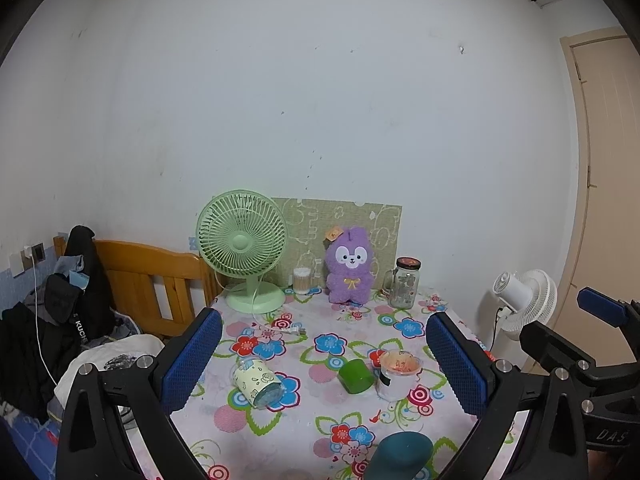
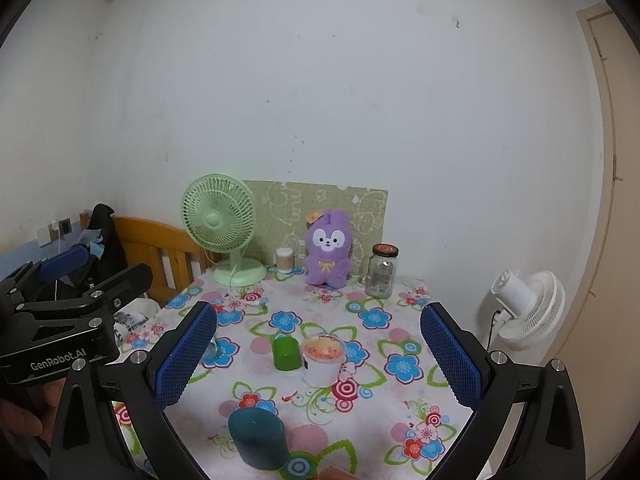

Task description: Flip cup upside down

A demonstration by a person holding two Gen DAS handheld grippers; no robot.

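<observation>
Closest to us sits a dark teal cup [image 2: 258, 442] at the near edge of the flowered table [image 2: 400, 412], upside down as far as I can judge, though its top is a blur in the left view. Beyond it, toward the purple plush toy [image 2: 328, 254], stands the white cup [image 2: 323, 362], upright, its mouth up and reddish inside; this looks like the one to flip. A green cup [image 2: 286, 354] stands just beside it on the side of the green fan [image 2: 219, 224], and further that way a patterned cup [image 1: 258, 384] lies on its side.

Both grippers hang clear of everything, each with its blue pads spread wide and nothing between them. The right gripper [image 2: 318, 356] looks straight at the white cup, which sits centred between its fingers. For the left gripper [image 1: 324, 364] that cup lies off toward its right finger, so the right hand seems better placed. Its axis is vertical, so a sideways grasp on the wall would suit.
</observation>
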